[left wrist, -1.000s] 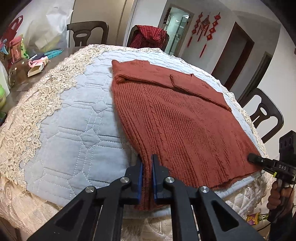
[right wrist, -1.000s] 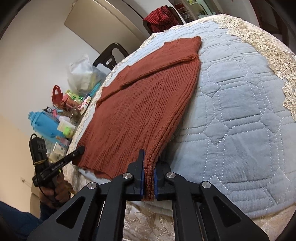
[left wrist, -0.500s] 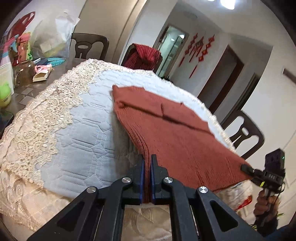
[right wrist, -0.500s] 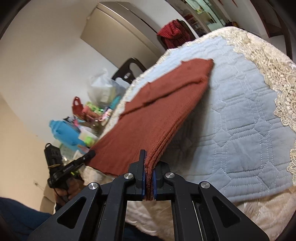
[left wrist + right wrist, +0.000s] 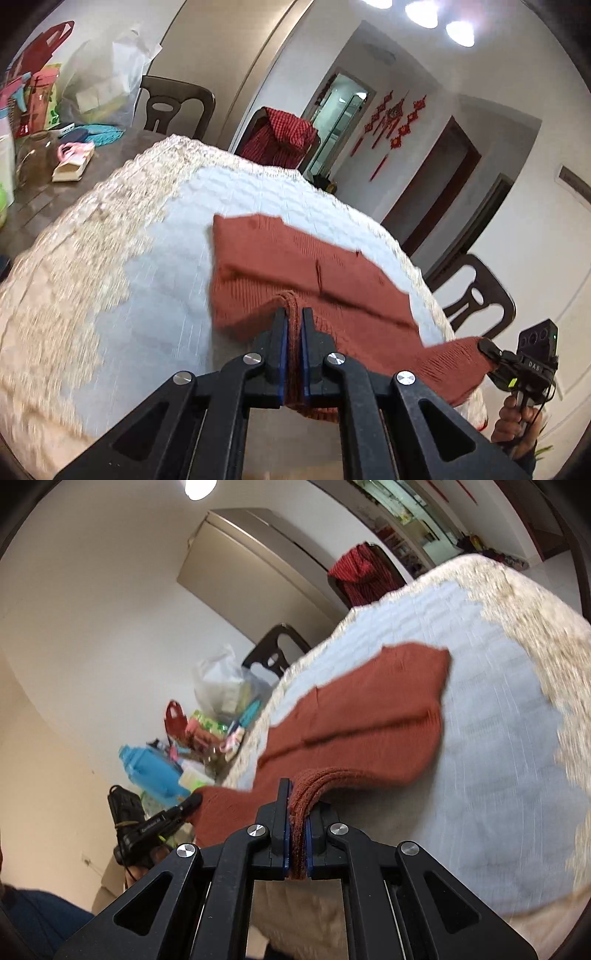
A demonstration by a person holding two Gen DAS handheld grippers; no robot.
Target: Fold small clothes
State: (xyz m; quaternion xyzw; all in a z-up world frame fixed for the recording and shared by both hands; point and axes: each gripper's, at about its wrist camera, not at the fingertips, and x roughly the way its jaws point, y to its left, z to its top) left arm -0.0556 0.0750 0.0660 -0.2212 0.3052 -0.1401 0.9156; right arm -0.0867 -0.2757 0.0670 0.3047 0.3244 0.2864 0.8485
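A rust-red knit sweater [image 5: 295, 269] lies on a pale blue quilted table cover [image 5: 159, 266], its near hem lifted off the table. My left gripper [image 5: 293, 325] is shut on the hem's left corner. My right gripper [image 5: 298, 805] is shut on the hem's right corner, with the sweater [image 5: 380, 705] stretching away from it. The far part with the folded-in sleeves still rests on the cover [image 5: 498, 760]. Each gripper shows in the other's view: the right one [image 5: 491, 350], the left one [image 5: 184, 805].
The cover has a cream lace border [image 5: 74, 236]. Bags, boxes and a glass jar [image 5: 33, 158] crowd the bare table to the left, with a blue bottle [image 5: 151, 771]. Dark chairs [image 5: 476, 295] stand around the table; one holds a red checked cloth [image 5: 284, 136].
Both grippers have risen and moved forward over the table, carrying the near hem up and toward the far part of the sweater. The sweater's near half has left the cover.
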